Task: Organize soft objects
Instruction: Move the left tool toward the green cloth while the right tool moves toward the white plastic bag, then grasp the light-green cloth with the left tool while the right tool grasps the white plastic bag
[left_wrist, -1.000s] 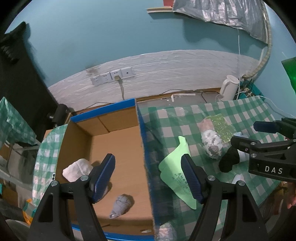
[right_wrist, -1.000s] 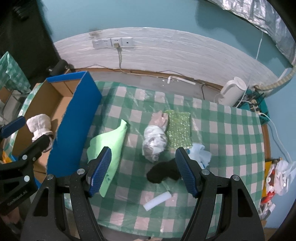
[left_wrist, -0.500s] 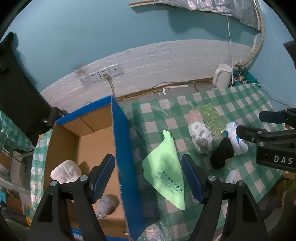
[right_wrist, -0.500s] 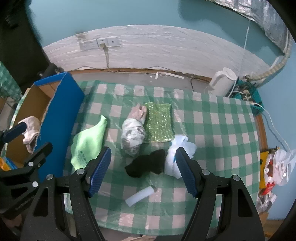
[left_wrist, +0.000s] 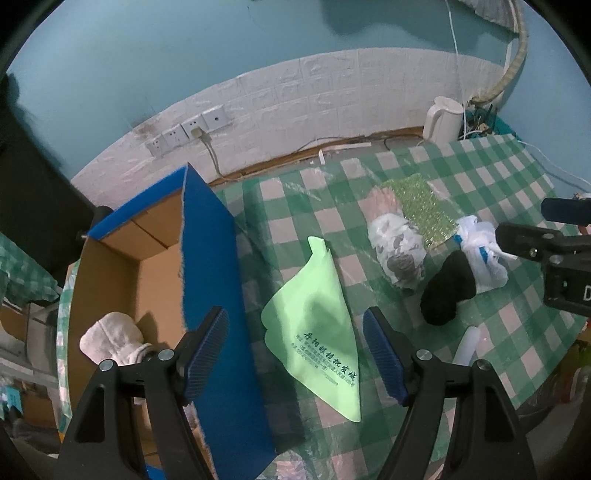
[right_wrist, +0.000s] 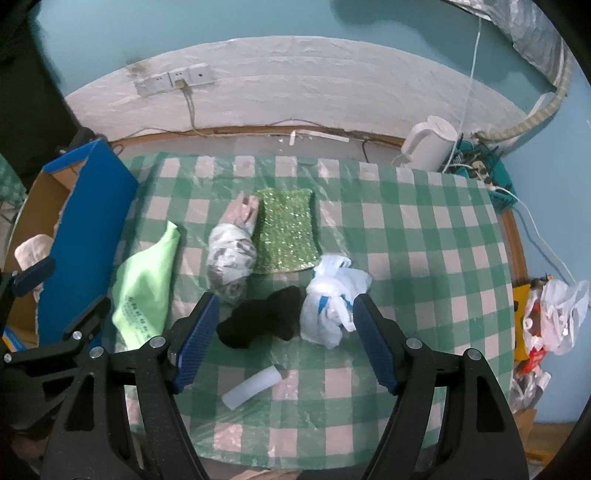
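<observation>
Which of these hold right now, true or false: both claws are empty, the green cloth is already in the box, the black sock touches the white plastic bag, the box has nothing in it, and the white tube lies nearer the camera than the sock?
1. Both claws are empty. True: the left claw and the right claw stand open with nothing between the fingers.
2. The green cloth is in the cardboard box. False: it lies on the checked tablecloth beside the box's blue flap.
3. The black sock touches the white plastic bag. True.
4. The box is empty. False: a whitish rolled sock lies inside.
5. The white tube lies nearer the right wrist camera than the black sock. True.
</observation>
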